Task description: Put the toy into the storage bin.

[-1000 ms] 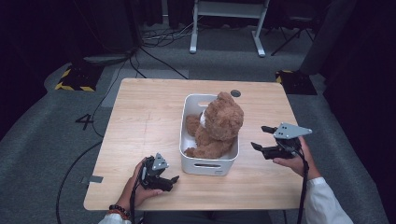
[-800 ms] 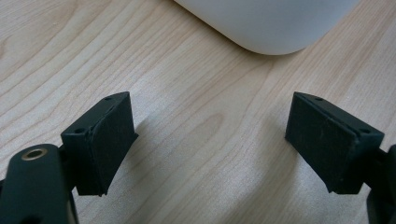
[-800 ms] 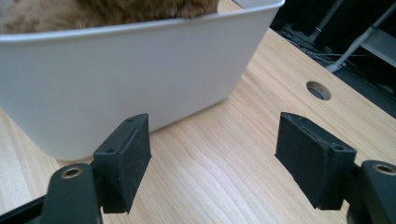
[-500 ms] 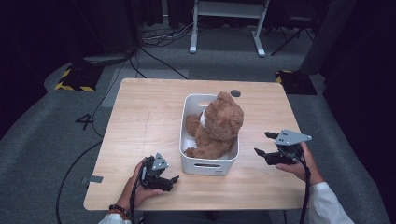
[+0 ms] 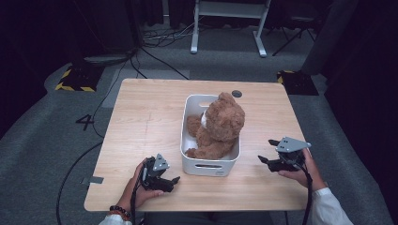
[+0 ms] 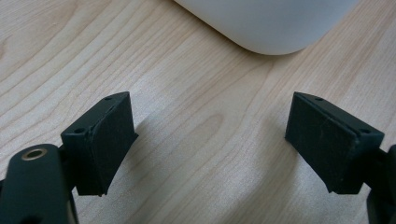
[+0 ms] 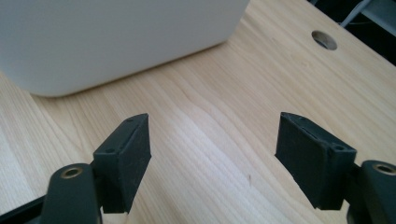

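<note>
Bear [image 5: 220, 126] sits in bin [image 5: 209, 166] between both tongs.

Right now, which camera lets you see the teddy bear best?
The high view. It looks down on the brown teddy bear sitting in the white bin on the table. The left gripper view catches just a rounded corner of the bin, and the right gripper view its plain side wall.

Black tongs [image 5: 170, 180], white sleeves [image 5: 328, 208]

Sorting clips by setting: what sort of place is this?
Probably a lab or recording studio: a light wooden table on grey carpet, black curtains around, loose cables and yellow-black hazard-striped floor plates.
</note>
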Available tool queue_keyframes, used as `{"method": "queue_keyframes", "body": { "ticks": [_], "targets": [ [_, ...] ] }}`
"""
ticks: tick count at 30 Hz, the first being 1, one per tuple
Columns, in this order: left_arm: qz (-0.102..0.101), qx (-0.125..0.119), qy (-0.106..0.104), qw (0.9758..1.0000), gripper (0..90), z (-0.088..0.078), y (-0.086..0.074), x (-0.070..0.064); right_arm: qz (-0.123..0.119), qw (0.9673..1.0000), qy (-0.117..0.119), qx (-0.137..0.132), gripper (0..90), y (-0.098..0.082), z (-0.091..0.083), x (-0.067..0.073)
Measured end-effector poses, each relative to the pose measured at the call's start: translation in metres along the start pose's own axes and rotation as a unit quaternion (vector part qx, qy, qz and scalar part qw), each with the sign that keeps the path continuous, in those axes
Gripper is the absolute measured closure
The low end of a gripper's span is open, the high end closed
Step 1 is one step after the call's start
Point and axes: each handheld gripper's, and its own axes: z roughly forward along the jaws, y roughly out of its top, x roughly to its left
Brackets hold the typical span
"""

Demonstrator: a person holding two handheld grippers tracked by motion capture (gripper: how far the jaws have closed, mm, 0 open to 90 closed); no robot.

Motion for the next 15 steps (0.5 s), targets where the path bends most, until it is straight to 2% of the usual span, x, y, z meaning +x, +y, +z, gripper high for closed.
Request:
{"method": "queue_keyframes", "body": {
  "ticks": [15],
  "targets": [
    [0.0, 0.0, 0.0, 1.0, 15.7, 0.0, 0.0, 0.0, 0.008, 0.9996, -0.004, 0.025, 26.4, -0.024, 0.003, 0.002]
  ]
}}
